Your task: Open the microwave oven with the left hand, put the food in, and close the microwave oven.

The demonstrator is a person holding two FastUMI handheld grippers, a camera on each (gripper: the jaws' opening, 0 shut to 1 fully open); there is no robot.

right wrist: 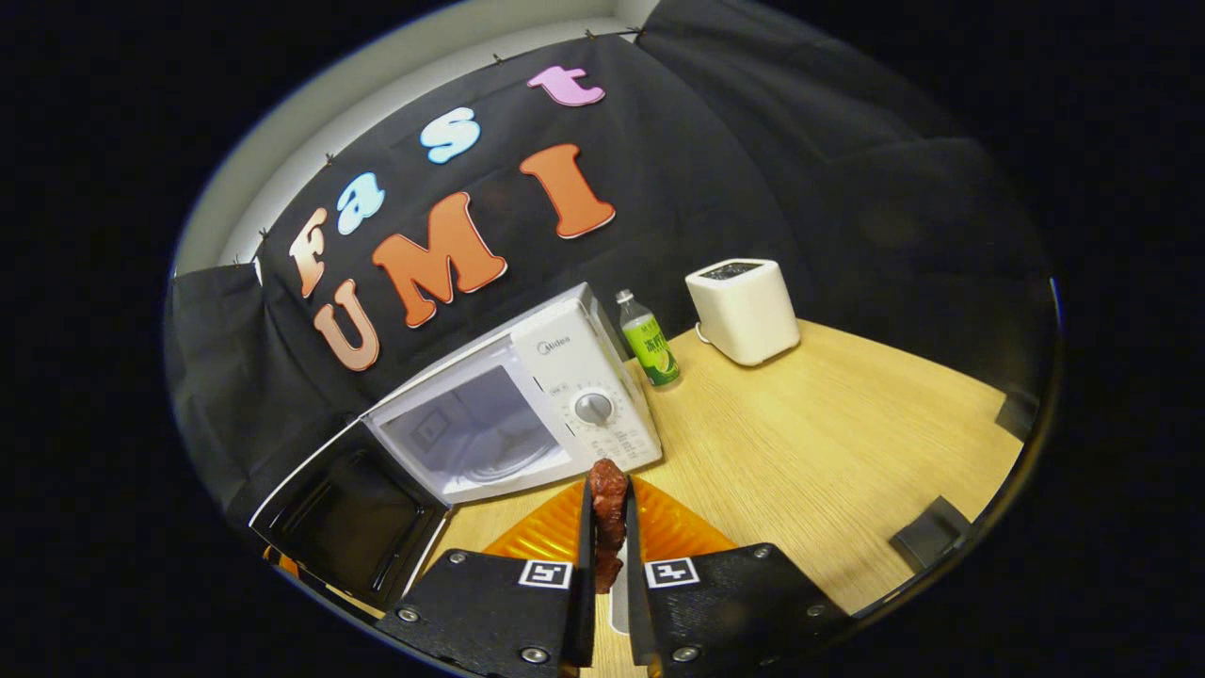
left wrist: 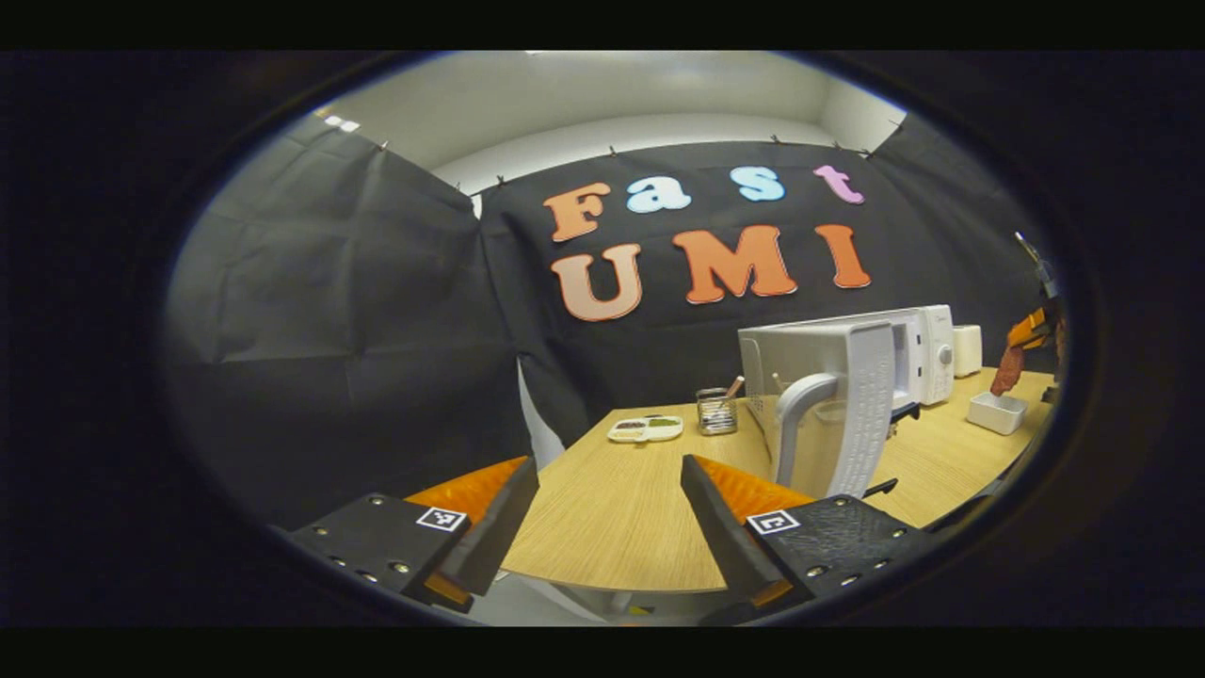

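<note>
A: Starting nearest — what is the left gripper (left wrist: 610,518) doing?

B: Its fingers are standing wide apart with nothing between them, hanging over the near edge of the wooden table (left wrist: 612,508). It is touching nothing.

A: And the right gripper (right wrist: 609,556)?

B: In the right gripper view its fingers are pressing together on a piece of meat (right wrist: 608,513) — a dark reddish-brown strip, standing upright in the pinch and sticking up past the fingertips. It is hanging above the table, just in front of the microwave (right wrist: 565,395).

A: Is the microwave open?

B: Yes. The door (right wrist: 353,513) is swinging out to the left in that view, dark inner side showing, and the white cavity is showing a glass turntable (right wrist: 499,461) inside. The meat is still outside it, near the control panel with its round dial (right wrist: 593,408).

A: What is the left gripper view showing farther off?

B: The open door edge-on with its curved grey handle (left wrist: 800,414). To the right, the meat is dangling over a small white dish (left wrist: 997,411). To the left of the microwave a wire holder (left wrist: 716,411) and a sectioned plate (left wrist: 646,428) are sitting on the table.

A: And farthest back?

B: A green-labelled bottle (right wrist: 650,341) is standing just right of the microwave, and a white toaster (right wrist: 744,311) is sitting beyond it, by the black cloth wall.
</note>
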